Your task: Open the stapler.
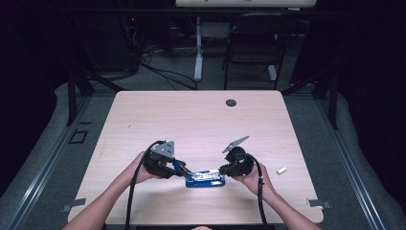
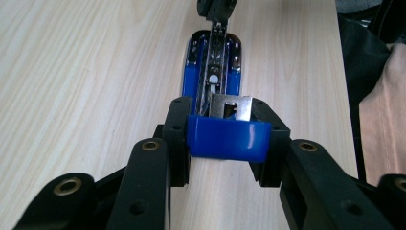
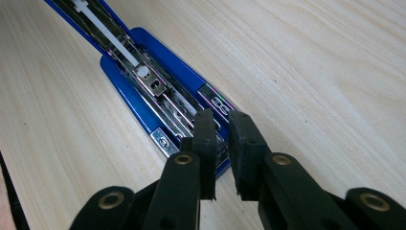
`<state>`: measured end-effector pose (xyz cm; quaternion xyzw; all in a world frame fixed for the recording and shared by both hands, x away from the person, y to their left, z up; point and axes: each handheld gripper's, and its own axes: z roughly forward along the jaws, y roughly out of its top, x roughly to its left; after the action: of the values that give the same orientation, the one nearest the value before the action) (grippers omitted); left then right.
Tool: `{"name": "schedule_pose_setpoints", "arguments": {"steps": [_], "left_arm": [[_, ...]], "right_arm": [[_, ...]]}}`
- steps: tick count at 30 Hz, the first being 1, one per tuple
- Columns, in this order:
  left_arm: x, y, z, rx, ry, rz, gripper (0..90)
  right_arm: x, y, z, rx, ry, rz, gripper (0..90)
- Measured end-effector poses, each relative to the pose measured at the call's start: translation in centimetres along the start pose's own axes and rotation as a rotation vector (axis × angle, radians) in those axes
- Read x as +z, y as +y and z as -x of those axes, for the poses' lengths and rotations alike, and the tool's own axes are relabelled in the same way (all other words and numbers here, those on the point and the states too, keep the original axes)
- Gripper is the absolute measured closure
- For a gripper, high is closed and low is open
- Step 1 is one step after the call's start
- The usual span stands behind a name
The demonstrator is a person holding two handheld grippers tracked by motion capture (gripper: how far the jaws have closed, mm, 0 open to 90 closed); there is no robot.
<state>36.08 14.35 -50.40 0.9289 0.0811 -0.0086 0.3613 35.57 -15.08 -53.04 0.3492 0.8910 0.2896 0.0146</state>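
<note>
- Two grippers: left gripper [image 2: 229, 139] clamped on the raised blue end of the stapler's lid, right gripper [image 3: 221, 129] narrowed to a slim gap at the other end, tips over the metal staple channel; can't tell if actually pinching anything.
- One blue stapler [image 1: 206, 179], flipped open, sitting near the front edge of the table [image 1: 191, 120], roughly mid-width, between both grippers.
- One small silvery block [image 1: 282, 170] lying toward the right edge, apart from the stapler. Looks like a staple strip, too small to be sure.
- One round grommet hole [image 1: 231, 102] near the back edge.
- Two tape marks at the front corners.
- One dark chair [image 1: 253, 43] behind the table, plus floor cables.
</note>
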Motion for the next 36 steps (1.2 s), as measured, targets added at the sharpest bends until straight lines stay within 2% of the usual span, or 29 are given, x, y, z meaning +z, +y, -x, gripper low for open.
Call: {"name": "schedule_pose_setpoints", "arguments": {"steps": [11,16,19,21,23,30,36], "left_arm": [[-0.1,-0.1,-0.1,0.005,-0.005,-0.017,65.8],[0.0,-0.1,-0.1,0.004,-0.002,-0.013,65.8],[0.0,-0.1,-0.1,0.004,-0.002,-0.013,65.8],[-0.1,0.0,-0.2,0.005,-0.007,-0.018,65.8],[-0.1,0.0,-0.2,0.004,-0.008,-0.019,65.7],[-0.1,-0.1,-0.2,0.006,-0.009,-0.017,65.6],[-0.1,0.0,-0.2,0.006,-0.009,-0.018,65.6]], "right_arm": [[0.0,0.1,-0.1,-0.01,-0.002,0.0,81.9],[-0.3,0.4,-0.3,-0.042,-0.011,-0.001,78.7],[-0.7,0.6,-0.8,-0.064,-0.015,0.03,80.0],[-1.0,0.8,-1.2,-0.077,-0.014,0.051,84.4],[-1.0,1.2,-1.6,-0.09,-0.002,0.068,90.0],[0.2,2.8,-3.6,-0.16,0.058,0.087,90.0],[1.7,3.8,-4.8,-0.192,0.092,0.096,90.0]]}}
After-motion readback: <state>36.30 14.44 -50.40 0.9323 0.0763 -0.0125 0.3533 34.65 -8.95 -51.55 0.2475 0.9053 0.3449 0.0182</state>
